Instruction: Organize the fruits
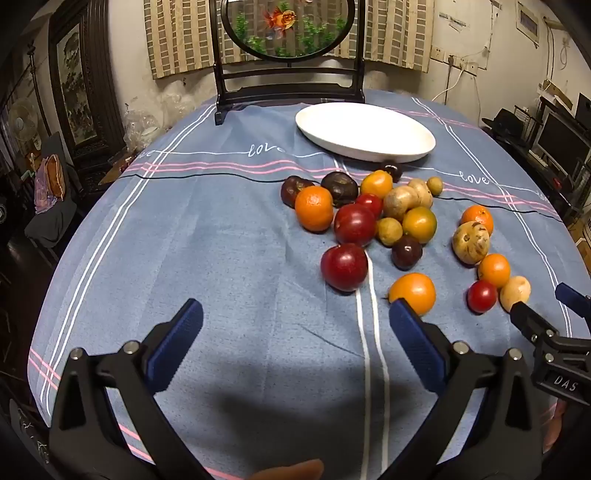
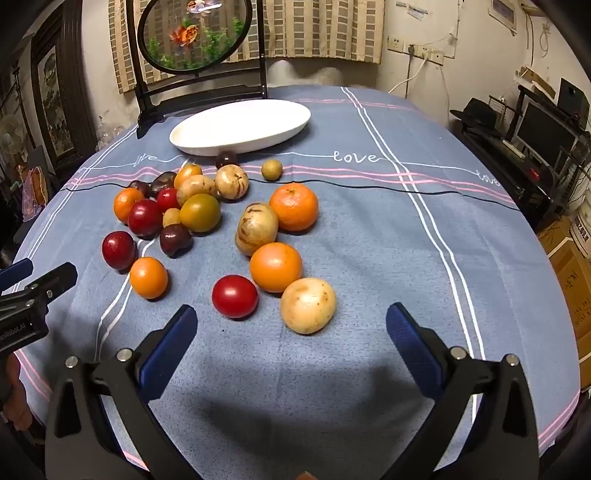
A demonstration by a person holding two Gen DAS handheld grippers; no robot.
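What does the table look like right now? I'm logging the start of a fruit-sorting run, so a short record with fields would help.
surface: round table under a blue striped cloth
dish: white oval plate, nothing in it, at the far side
fruit: loose on the cloth in front of the plate; oranges, red, dark purple and tan pieces
nearest the right claw: tan fruit and red fruit
nearest the left claw: orange
left claw: open, holding nothing
right claw: open, holding nothing
backdrop: goldfish screen behind the plate
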